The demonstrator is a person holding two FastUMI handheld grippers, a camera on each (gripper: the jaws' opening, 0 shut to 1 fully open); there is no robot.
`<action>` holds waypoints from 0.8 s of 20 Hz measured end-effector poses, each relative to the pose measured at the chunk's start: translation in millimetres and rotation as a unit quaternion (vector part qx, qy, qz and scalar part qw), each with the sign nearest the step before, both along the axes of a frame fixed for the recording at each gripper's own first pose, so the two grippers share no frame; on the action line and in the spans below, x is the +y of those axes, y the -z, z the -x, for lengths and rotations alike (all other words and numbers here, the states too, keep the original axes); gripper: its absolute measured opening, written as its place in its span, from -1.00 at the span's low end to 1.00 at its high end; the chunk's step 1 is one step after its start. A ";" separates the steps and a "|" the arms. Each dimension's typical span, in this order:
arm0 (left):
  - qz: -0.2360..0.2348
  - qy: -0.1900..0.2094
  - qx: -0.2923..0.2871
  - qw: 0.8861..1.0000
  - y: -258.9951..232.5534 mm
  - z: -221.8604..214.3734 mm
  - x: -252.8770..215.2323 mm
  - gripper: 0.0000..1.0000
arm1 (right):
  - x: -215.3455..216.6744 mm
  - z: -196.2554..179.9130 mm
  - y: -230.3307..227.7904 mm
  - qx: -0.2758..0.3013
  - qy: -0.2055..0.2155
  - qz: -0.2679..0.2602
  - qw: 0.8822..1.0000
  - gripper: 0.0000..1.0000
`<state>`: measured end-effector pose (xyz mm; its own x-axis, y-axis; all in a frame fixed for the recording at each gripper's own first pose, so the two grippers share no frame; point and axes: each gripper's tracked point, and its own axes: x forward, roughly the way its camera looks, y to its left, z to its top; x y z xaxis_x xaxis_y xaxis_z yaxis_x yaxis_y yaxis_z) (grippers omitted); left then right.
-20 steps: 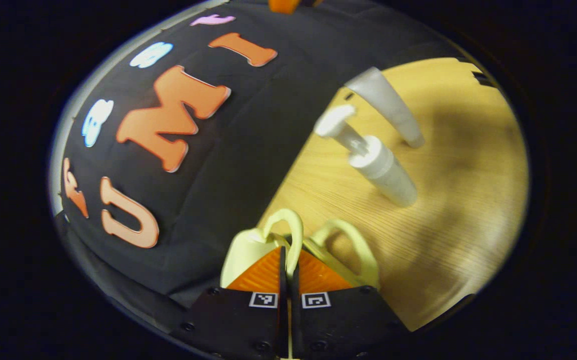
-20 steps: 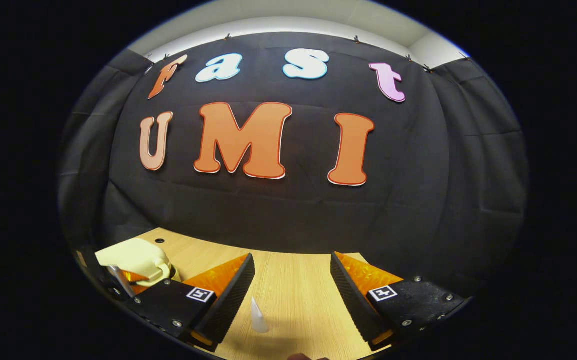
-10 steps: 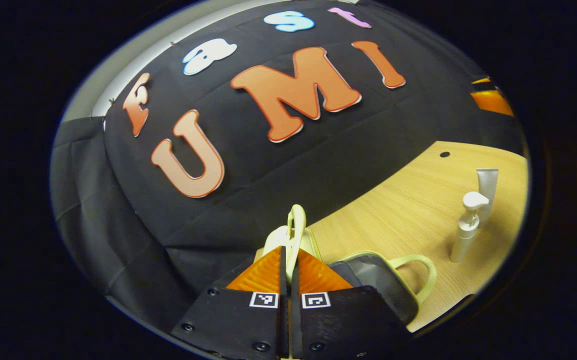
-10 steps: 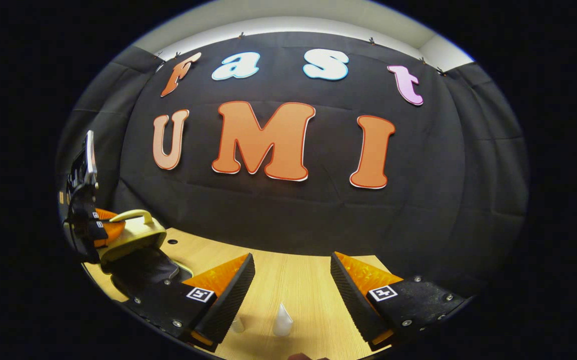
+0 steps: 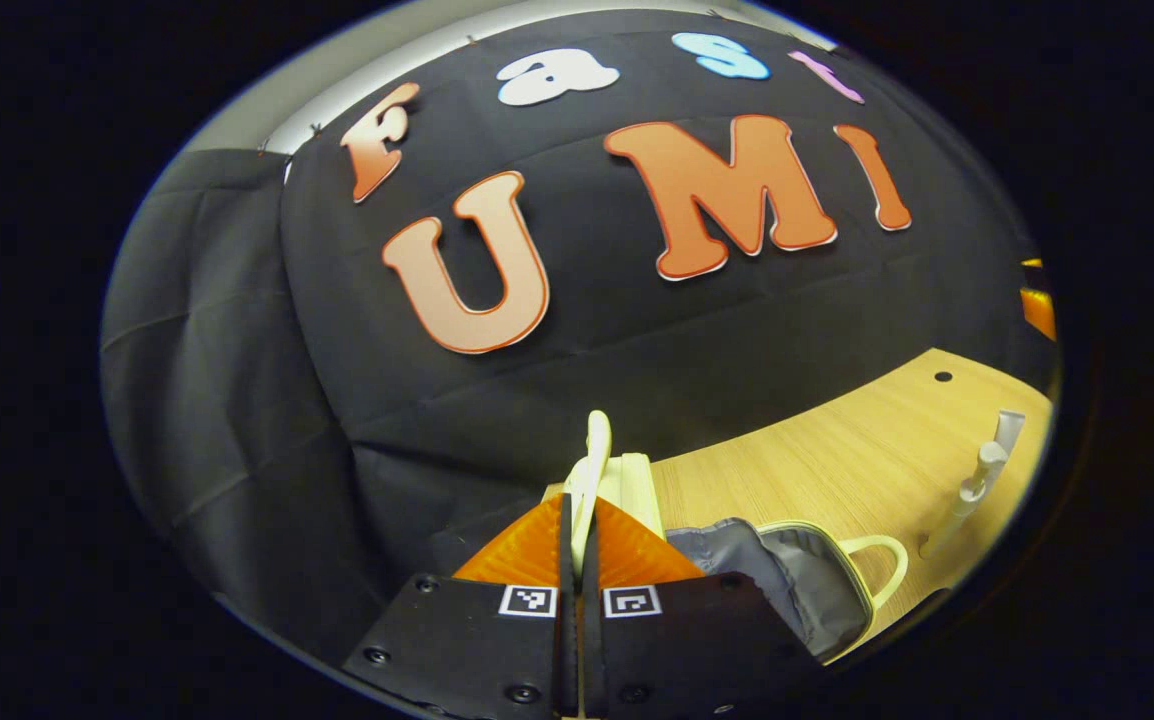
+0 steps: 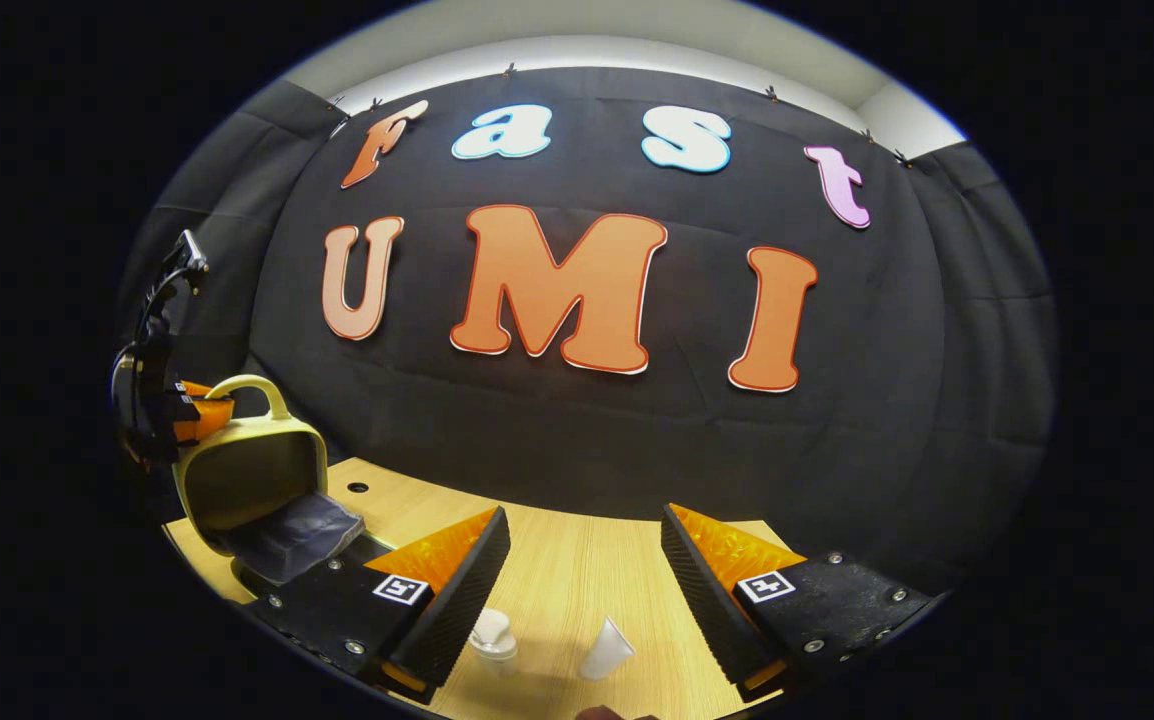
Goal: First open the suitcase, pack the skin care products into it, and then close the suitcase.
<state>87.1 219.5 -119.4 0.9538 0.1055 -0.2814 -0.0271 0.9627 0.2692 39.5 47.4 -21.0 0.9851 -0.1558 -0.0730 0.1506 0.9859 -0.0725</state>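
So the left gripper [image 5: 578,520] is clamped tight on the pale yellow handle [image 5: 592,470] of the suitcase lid [image 5: 637,485]; both fingers press flat on the thin loop, which sticks up between them. In the right gripper view you can see that lid [image 6: 252,475] standing upright near the table's [image 6: 577,570] left edge, a rounded hard shell, smooth and a bit glossy, hollow side facing the camera. The other half of the suitcase [image 5: 817,580] lies flat on the table with a grey fabric lining [image 5: 787,565], soft and wrinkly, and its own curved handle [image 5: 882,565] sticking out sideways. Can't make out anything inside it from these angles.

The table is light wood with a fine straight grain and a small round hole [image 5: 943,377] near the back edge.

The right gripper [image 6: 585,585] hangs over the table with its jaws wide apart, holding nothing. Ribbed pads [image 6: 467,590] on the inner faces. Right below and between the fingers stand a white pump bottle [image 6: 492,640] and a white squeeze tube [image 6: 605,648], both smooth plastic, close together near the front edge.
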 end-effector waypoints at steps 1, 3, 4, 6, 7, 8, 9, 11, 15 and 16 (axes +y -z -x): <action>0.012 -0.009 0.001 1.000 0.3 -0.8 12.5 -0.94 | 4.2 -0.6 -1.0 -0.001 0.000 0.002 1.000 0.93; 0.039 -0.024 0.004 0.999 3.5 -5.5 36.9 -0.94 | 13.4 -3.1 -2.6 -0.001 0.000 0.001 1.000 0.93; 0.053 -0.030 0.006 0.998 6.9 -7.6 50.4 -0.94 | 18.9 -4.2 -2.7 0.000 -0.001 -0.001 1.000 0.93; 0.076 -0.046 0.009 0.996 13.5 -10.0 76.3 -0.94 | 28.8 -8.6 -4.5 0.001 0.000 0.003 1.000 0.93; 0.088 -0.054 0.010 0.995 16.5 -10.3 89.9 -0.94 | 35.4 -10.3 -5.0 0.001 0.000 0.006 1.000 0.93; 0.102 -0.061 0.010 0.993 21.6 -11.6 102.8 -0.94 | 41.0 -12.0 -6.4 0.002 -0.002 0.010 1.000 0.93; 0.119 -0.067 0.011 0.991 27.8 -12.5 113.9 -0.94 | 47.6 -12.6 -6.7 0.004 -0.004 0.011 1.000 0.93; 0.146 -0.086 0.019 0.985 43.4 -11.8 143.8 -0.94 | 57.8 -15.5 -7.5 0.007 -0.006 0.011 1.000 0.93; 0.202 -0.124 0.049 0.970 89.3 -9.8 194.0 -0.94 | 73.4 -21.4 -8.8 0.016 -0.012 0.014 1.000 0.93; 0.215 -0.135 0.059 0.965 100.5 -8.9 204.1 -0.94 | 77.7 -23.5 -9.7 0.019 -0.013 0.016 1.000 0.93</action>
<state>96.1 423.7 -219.8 0.8662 0.1956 -0.4599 -0.2870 0.9481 -0.1372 63.0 125.1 -11.2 0.9855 -0.1332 -0.1051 0.1216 0.9865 -0.1099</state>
